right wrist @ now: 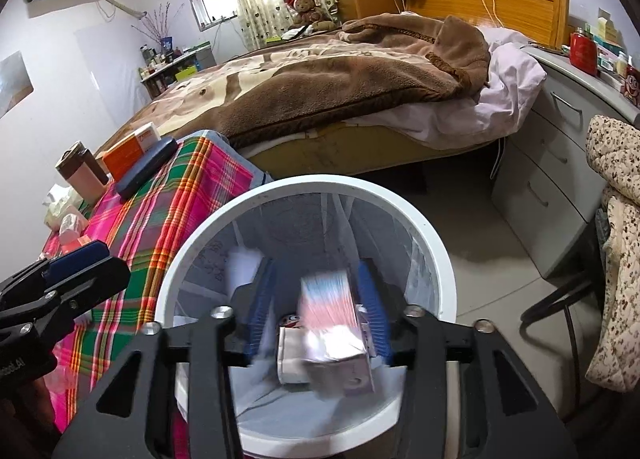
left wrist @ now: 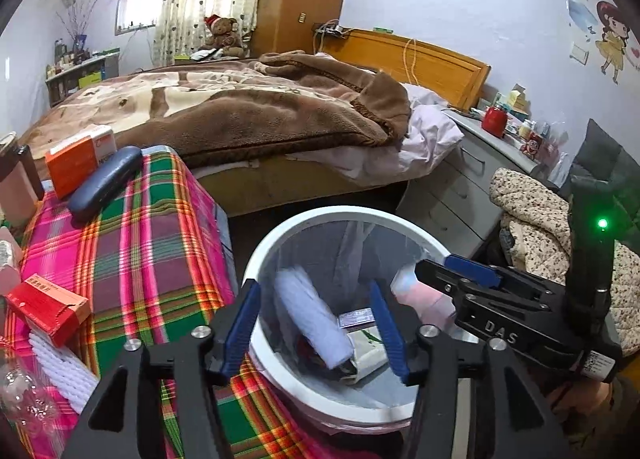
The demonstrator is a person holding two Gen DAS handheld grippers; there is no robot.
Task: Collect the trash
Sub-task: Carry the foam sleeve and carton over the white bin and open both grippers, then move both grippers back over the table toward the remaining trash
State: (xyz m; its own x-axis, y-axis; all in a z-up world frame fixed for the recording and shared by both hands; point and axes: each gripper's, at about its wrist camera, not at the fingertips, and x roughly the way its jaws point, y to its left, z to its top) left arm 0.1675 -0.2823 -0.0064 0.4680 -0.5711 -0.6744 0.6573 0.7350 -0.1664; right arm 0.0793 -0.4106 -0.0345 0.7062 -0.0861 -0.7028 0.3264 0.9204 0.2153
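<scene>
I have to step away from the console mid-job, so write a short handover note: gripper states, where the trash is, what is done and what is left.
Left gripper: open, empty, over the white trash bin.
Right gripper: open over the same bin; a blurred pink-and-white carton sits between its fingers, apparently just let go and dropping in.
In the bin: a white roll and some cartons and wrappers.
Left on the plaid table: red box, orange box, dark blue case, clear plastic bottle. Which of these count as trash I cannot tell; check before grabbing.
</scene>
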